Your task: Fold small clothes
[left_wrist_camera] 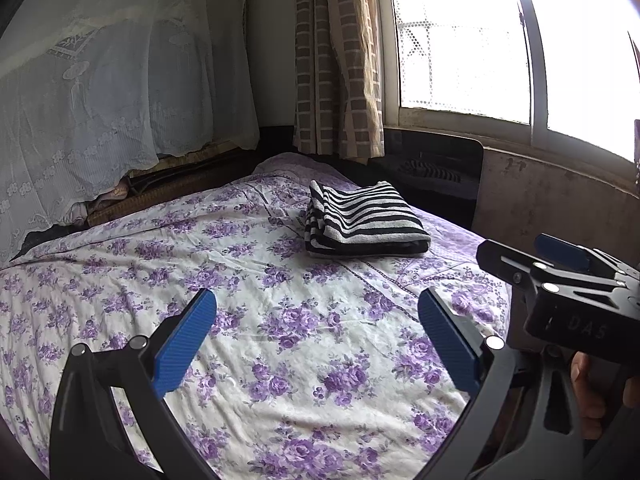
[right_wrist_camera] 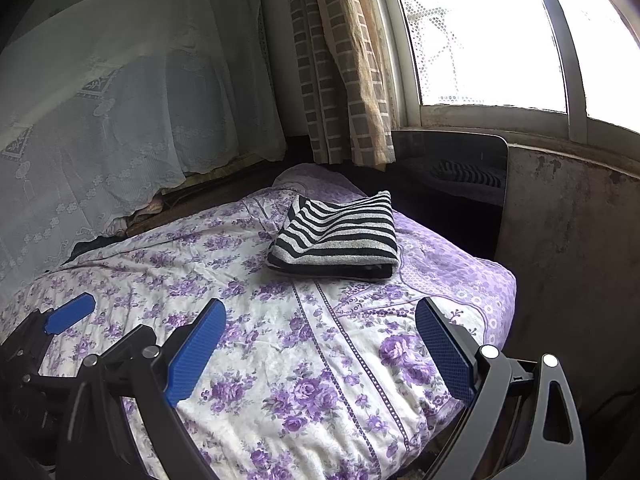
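- Left gripper (left_wrist_camera: 318,336) is wide open in its own wrist view, with the two blue pads (left_wrist_camera: 185,344) far apart and nothing between them; it hangs above the near part of the bed.
- Right gripper (right_wrist_camera: 320,348) is also wide open and empty, and its blue pads (right_wrist_camera: 196,354) are spread above the floral cover.
- In the left wrist view the right gripper appears at the right edge as a black body with a blue pad, and a part of the person's hand (left_wrist_camera: 592,384) shows under it.
- In the right wrist view a blue pad of the left gripper is seen at the left edge, so the two tools are side by side.
- Both grippers are well apart from the cloth and touch nothing.
- The bedsheet (left_wrist_camera: 280,300) is white with purple flowers and has a purple border at the far right side.
- The striped garment (left_wrist_camera: 364,220), black and white, lies folded into a thick rectangle on the far part of the bed, near the purple border.
- Behind it, in the corner, a dark glossy panel (left_wrist_camera: 448,168) stands and shows a reflection of stripes.
- A checked curtain (left_wrist_camera: 336,60) hangs beside the bright window (left_wrist_camera: 460,40).
- A white lace cloth (left_wrist_camera: 120,100) covers something large at the far left side of the bed.
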The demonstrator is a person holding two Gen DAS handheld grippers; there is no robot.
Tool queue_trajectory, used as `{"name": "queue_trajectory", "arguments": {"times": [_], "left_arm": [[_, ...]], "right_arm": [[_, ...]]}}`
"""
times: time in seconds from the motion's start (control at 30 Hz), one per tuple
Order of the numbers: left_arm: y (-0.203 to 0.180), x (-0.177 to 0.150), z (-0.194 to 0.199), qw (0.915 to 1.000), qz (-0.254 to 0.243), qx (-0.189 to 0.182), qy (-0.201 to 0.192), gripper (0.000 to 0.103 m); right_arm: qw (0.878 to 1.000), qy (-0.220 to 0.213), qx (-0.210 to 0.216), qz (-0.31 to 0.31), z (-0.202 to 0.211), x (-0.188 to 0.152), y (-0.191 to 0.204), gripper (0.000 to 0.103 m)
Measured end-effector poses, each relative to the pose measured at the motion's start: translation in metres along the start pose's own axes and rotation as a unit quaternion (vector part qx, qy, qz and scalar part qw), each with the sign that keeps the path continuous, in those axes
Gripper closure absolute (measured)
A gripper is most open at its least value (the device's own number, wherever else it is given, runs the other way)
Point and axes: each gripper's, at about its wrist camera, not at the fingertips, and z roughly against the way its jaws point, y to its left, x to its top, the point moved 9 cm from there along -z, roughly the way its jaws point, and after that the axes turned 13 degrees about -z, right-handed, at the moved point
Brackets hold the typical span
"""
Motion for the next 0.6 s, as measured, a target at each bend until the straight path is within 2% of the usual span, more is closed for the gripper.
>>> {"name": "queue_trajectory", "arguments": {"times": [0.6], "left_arm": [[-0.001, -0.0012, -0.0006, 1.0, 0.001, 0.001, 0.001, 0.005]], "right_arm": [[1.0, -0.002, 0.004, 0.001, 0.0016, 0.0027, 0.0018, 0.007]]}}
